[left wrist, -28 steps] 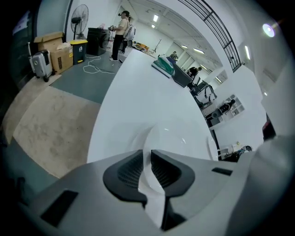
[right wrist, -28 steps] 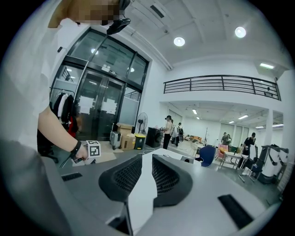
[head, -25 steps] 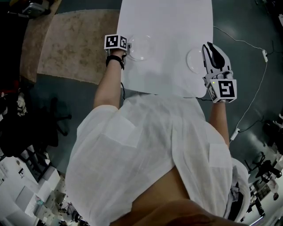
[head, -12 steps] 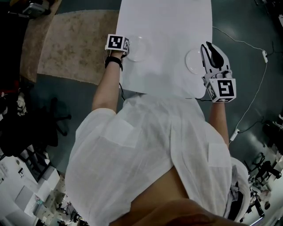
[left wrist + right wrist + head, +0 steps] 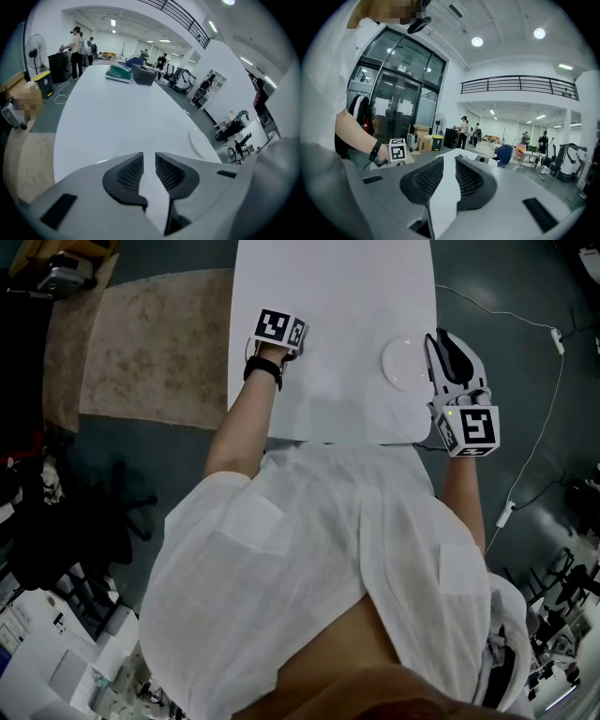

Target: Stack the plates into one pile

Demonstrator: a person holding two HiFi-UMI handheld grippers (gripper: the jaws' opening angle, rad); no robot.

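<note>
One plate [image 5: 406, 364] shows on the tabletop [image 5: 328, 287]; the left tongs [image 5: 149, 164], just opened narrowly, and the narrowly parted right tongs [image 5: 449, 171] are empty, so stacking may be finished.

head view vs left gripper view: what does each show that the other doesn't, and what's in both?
Head view only: the person's shirt, a rug and the right gripper.
Left gripper view only: the left gripper jaws seen close up, slightly apart after just opening, with nothing between them. It also shows a fan, and a green item and people towards the table's far end.
Both: the white table and one plate near its right edge.
</note>
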